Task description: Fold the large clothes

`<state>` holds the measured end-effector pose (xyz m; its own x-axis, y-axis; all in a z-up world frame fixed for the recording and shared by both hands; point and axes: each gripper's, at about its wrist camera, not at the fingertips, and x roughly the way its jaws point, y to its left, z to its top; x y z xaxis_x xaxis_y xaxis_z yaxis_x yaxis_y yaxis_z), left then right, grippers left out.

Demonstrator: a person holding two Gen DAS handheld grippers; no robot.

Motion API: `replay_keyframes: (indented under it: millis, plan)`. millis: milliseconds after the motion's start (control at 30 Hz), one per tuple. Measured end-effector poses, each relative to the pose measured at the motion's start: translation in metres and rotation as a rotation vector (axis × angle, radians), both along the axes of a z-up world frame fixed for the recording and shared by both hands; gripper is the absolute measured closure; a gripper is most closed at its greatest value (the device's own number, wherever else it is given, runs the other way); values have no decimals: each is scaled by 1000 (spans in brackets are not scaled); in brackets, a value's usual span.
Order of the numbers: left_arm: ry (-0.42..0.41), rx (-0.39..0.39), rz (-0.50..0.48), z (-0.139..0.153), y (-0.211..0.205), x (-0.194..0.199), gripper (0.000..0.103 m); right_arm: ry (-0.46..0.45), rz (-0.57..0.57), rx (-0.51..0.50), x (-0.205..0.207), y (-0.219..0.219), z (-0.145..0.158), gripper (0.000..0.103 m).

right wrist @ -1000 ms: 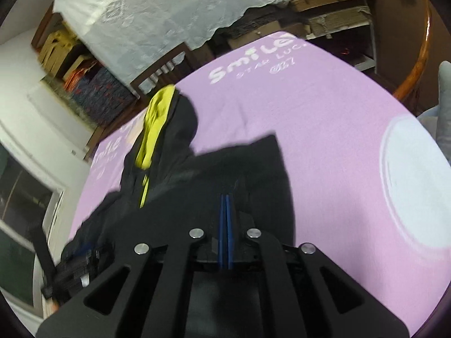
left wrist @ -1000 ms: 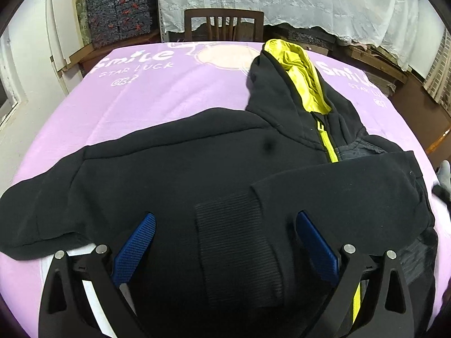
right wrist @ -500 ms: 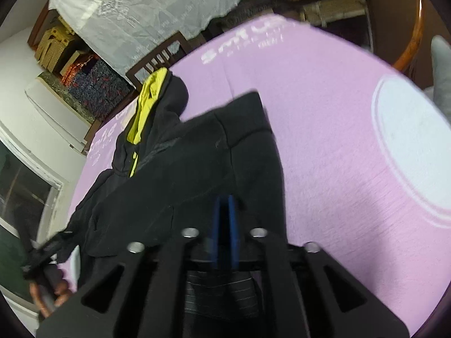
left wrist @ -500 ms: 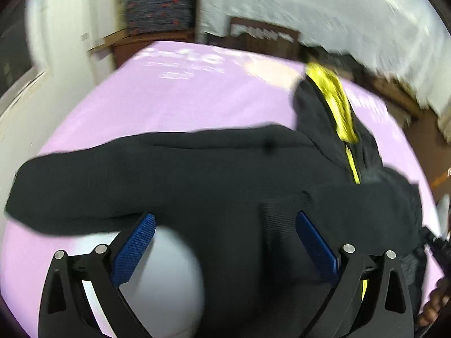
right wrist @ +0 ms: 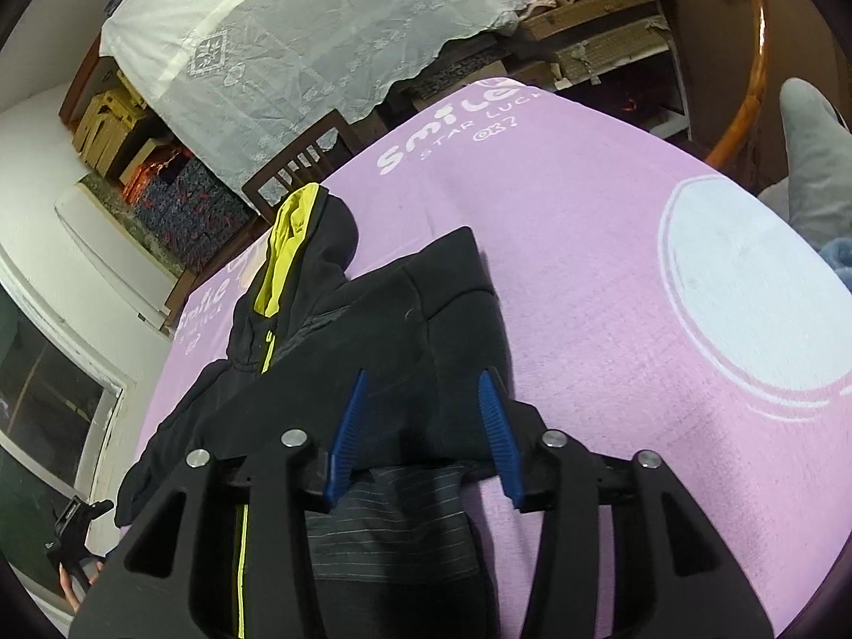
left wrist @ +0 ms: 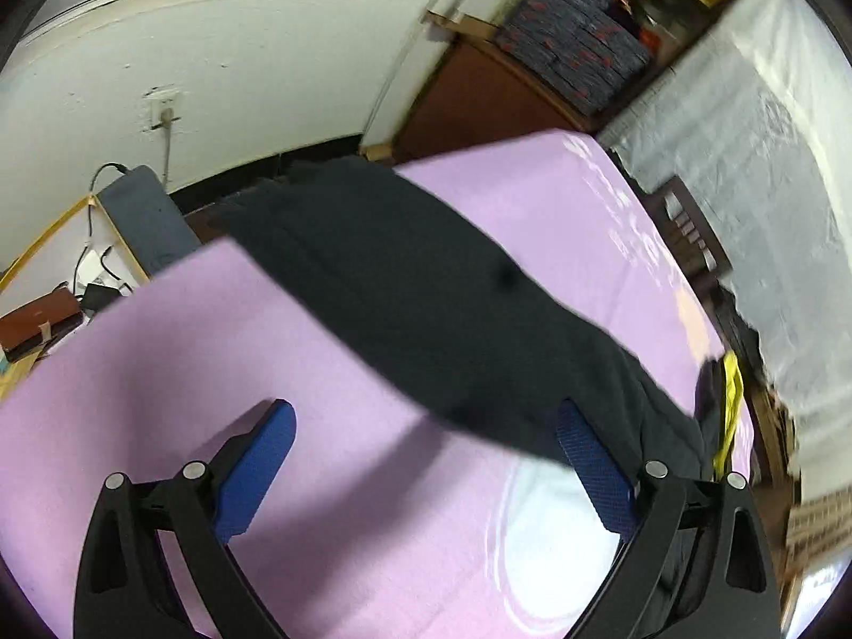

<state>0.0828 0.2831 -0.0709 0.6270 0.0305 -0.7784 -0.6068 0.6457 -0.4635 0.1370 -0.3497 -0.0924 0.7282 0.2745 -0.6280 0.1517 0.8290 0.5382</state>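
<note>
1. We see one garment: a black fleece hooded jacket with a yellow-green hood lining and zip (right wrist: 373, 330), lying on one surface covered by a lilac cloth printed with white lettering and white circles (right wrist: 612, 277).
2. We count two grippers, each with two blue ribbed pads on black plastic fingers.
3. In the right wrist view the right gripper (right wrist: 423, 428) hangs over the folded lower part of the jacket. Its jaws have just been opening and now stand apart; the dark fabric lies beneath and between them, and the pads do not press on it. A second ago these pads were closed together.
4. In the left wrist view the left gripper (left wrist: 420, 452) has its jaws spread wide and holds nothing. One pad shows over bare lilac cloth; the other sits in front of the edge of the jacket's one outstretched sleeve (left wrist: 426, 309), which runs to the far edge of the surface.
5. A second ago the left view looked straight down the jacket's body towards the hood; now it is tilted and looks across the sleeve towards a white wall (left wrist: 213, 53).
6. Beyond the surface we count one dark wooden chair (right wrist: 298, 160) and one white lace cloth (right wrist: 330, 26) draped behind it.
7. At the lower left edge of the right wrist view, a hand (right wrist: 72, 580) holds the other gripper's handle.
</note>
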Motion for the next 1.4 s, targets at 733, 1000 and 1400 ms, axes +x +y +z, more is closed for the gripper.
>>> replay_keyframes:
  millis: [733,1000,1400]
  plan:
    - [-198,-193,105,-18,42,18,35,20,-47,40,0,-12,-4,53]
    - [-110,-17,81,-2,36,31,74,9,-36,26,-1,-10,0,53]
    - [-14,472,-141,61,-49,57,95,13,-14,20,-2,-4,3,53]
